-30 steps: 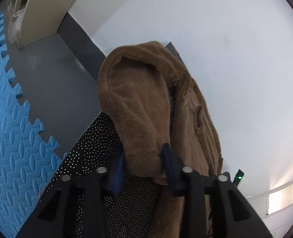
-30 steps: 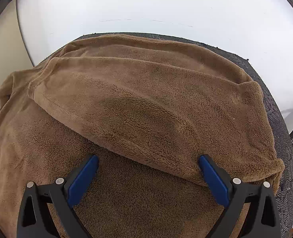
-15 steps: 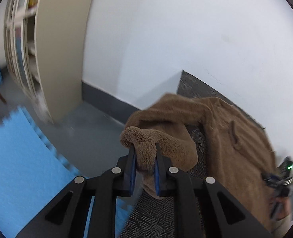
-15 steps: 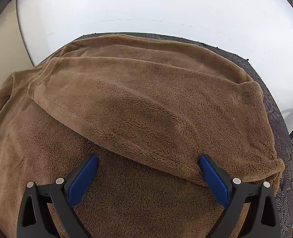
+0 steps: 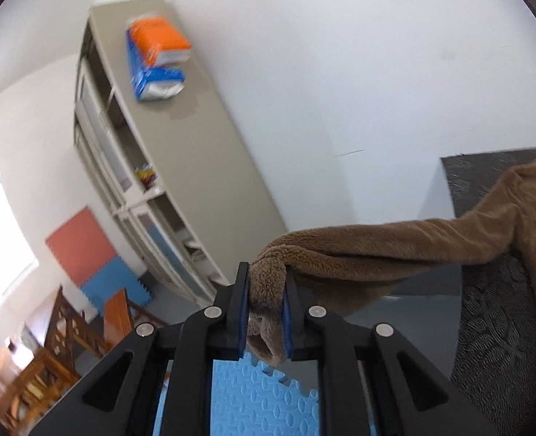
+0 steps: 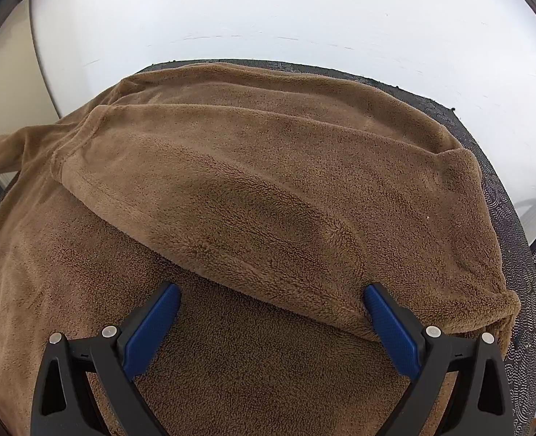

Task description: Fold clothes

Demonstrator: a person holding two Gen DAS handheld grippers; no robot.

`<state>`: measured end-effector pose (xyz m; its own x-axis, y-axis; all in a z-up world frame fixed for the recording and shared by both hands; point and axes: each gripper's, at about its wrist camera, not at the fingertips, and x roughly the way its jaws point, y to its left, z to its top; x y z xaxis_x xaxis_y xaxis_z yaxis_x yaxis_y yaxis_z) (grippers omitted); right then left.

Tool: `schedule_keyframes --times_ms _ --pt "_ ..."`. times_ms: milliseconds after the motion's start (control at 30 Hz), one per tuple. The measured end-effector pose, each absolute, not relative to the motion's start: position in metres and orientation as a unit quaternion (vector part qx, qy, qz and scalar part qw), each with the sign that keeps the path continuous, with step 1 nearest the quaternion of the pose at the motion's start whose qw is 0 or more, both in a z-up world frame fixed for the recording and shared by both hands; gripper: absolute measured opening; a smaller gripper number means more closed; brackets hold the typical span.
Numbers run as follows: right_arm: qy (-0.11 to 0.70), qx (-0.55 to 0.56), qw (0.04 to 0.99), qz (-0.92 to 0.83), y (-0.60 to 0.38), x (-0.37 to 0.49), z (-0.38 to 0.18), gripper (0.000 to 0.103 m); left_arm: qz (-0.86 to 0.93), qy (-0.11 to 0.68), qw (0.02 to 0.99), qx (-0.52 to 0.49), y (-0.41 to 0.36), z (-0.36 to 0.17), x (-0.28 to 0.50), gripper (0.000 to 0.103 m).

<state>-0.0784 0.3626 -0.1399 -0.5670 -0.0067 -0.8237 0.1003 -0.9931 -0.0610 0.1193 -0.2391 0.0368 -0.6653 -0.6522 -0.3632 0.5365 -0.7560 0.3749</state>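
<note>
A brown fleece garment (image 6: 268, 200) lies spread on a dark patterned table (image 6: 500, 196), one sleeve folded across its body. My left gripper (image 5: 266, 309) is shut on the end of the other sleeve (image 5: 377, 250) and holds it stretched out sideways past the table's edge (image 5: 493, 327), above the floor. My right gripper (image 6: 271, 312) is open, its blue pads (image 6: 151, 327) spread wide just over the garment's lower body, holding nothing.
A beige shelf unit (image 5: 166, 167) with an orange and blue packet (image 5: 157, 58) on top stands against the white wall. Blue foam floor mats (image 5: 264, 399) lie below the left gripper. Wooden furniture (image 5: 71, 330) stands at the far left.
My left gripper closed on the sleeve end, then pulled it outward off the table, straightening the sleeve. The right gripper has stayed open over the garment.
</note>
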Motion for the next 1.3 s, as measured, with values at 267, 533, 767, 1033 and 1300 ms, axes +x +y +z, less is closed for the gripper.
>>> schedule_keyframes --times_ms 267,533,767,1033,1300 --pt "0.05 0.464 0.03 -0.884 0.362 -0.078 -0.14 0.102 -0.908 -0.014 0.349 0.231 -0.288 0.028 0.091 0.016" --pt "0.049 0.464 0.03 -0.884 0.363 -0.078 -0.14 0.102 -0.914 0.079 0.329 0.223 -0.31 0.045 0.024 0.016" --pt "0.05 0.464 0.03 -0.884 0.364 -0.079 -0.141 0.102 -0.964 0.018 0.218 0.153 -0.2 0.102 -0.023 0.016" --pt "0.049 0.463 0.03 -0.884 0.364 -0.08 -0.141 0.102 -0.993 -0.058 0.072 0.077 -0.065 0.158 -0.072 0.016" --pt "0.047 0.463 0.031 -0.884 0.364 -0.08 -0.141 0.102 -0.965 -0.197 -0.15 0.085 0.129 0.119 -0.06 0.017"
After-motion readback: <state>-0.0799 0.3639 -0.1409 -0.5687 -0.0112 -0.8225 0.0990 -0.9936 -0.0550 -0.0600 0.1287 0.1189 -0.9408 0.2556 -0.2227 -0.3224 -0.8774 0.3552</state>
